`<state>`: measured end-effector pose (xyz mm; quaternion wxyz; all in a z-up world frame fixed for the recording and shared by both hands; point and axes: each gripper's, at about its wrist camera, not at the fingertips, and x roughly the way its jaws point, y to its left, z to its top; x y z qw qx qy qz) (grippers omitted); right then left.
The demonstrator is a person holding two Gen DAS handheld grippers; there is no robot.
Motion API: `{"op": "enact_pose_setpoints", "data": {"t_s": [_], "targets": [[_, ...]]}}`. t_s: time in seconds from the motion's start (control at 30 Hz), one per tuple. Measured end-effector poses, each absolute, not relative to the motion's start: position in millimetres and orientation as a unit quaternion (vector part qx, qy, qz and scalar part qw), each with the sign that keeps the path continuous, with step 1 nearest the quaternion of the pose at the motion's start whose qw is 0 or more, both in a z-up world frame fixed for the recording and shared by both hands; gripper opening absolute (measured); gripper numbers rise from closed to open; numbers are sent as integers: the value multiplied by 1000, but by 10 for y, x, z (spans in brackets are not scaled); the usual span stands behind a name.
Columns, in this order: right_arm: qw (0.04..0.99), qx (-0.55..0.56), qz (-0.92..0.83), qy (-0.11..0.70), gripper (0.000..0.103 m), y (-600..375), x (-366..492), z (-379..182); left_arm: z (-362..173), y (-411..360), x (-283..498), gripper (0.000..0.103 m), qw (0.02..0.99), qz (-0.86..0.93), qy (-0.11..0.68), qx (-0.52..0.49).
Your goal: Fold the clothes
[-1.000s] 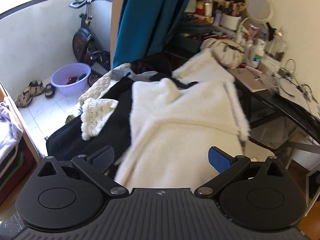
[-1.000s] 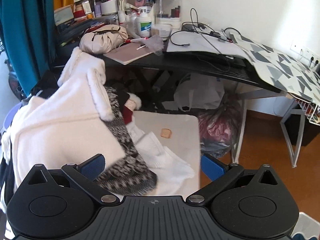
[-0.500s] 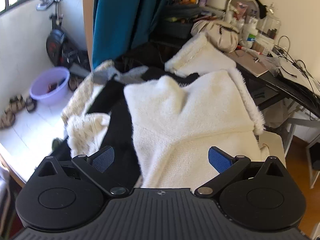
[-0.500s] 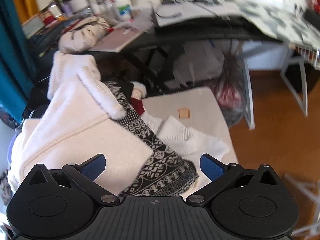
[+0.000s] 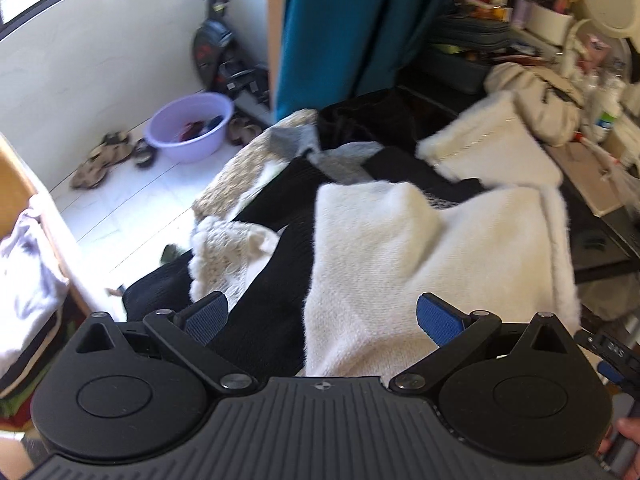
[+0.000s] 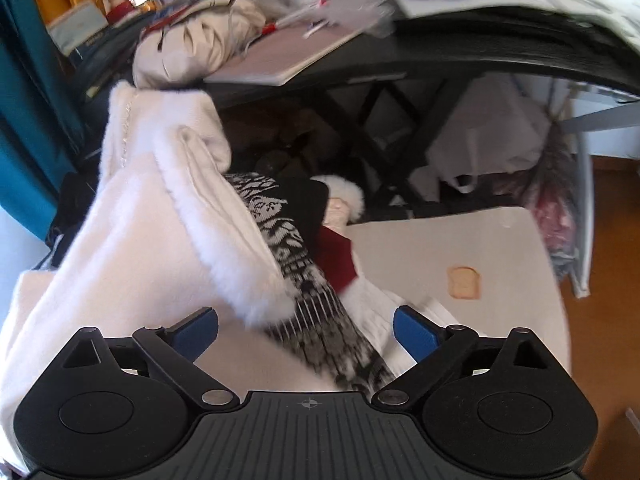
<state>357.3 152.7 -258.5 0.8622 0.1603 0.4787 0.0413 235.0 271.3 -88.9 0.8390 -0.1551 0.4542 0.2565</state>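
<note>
left gripper jaws wide, empty | right gripper same | white sweater atop clothes pile | desk behind

Both the left gripper and the right gripper hover over the white sweater, fingers spread wide, gripping nothing.

— Where am I working?
— A lived-in bedroom at home, I'd say: left of the black desk crowded with cosmetics hangs a teal fabric curtain.
— Anything beyond it?
— A tiled balcony holding a lilac plastic basin, scattered sandals and an exercise bike.
</note>
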Motion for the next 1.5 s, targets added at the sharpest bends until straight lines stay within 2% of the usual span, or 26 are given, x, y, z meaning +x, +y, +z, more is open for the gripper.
{"op": "enact_pose_setpoints", "data": {"t_s": [0.07,0.23,0.27,0.33,0.37,0.47,0.67,0.93,1.13,1.27,1.3,1.33,1.37,1.4,1.47,1.5], "targets": [[848,178,53,496,88,1588,3786,-2738,-877,2670,2365,102,837,266,454,-154],[828,189,76,523,89,1749,4104,-2999,-884,2639,2381,102,829,287,457,-147],[827,188,85,523,85,1780,4123,-3000,-901,2656,2377,102,826,292,459,-150],[824,189,105,524,62,1839,4160,-2996,-945,2680,2375,102,821,298,463,-150],[824,187,109,524,46,1842,4163,-2939,-971,2687,2378,102,818,300,467,-149],[824,181,119,524,27,1844,4168,-2752,-1069,2655,2411,102,818,289,480,-129],[831,172,156,505,22,1825,4157,-2275,-1189,2556,2477,102,831,231,490,-125],[843,219,159,464,21,1815,4234,-1647,-1499,2211,2661,102,863,131,487,-34],[893,165,136,397,19,1790,4047,-1160,-1816,1967,2927,103,862,87,500,11],[894,185,135,384,17,1695,3966,-998,-1826,1939,3081,103,867,97,488,27],[895,191,132,381,17,1660,3952,-968,-1790,1972,3107,100,871,100,480,24],[895,194,130,379,16,1637,3936,-965,-1752,2006,3132,90,875,103,472,20],[896,198,127,378,0,1615,3920,-964,-1697,2050,3116,81,879,107,465,12],[895,199,122,380,1,1591,3913,-988,-1641,2095,3098,65,882,111,457,4],[893,201,111,387,1,1543,3901,-1042,-1528,2184,3061,45,889,119,443,-12],[888,204,110,398,2,1522,3890,-1087,-1472,2229,3042,22,892,123,435,-20]]}}
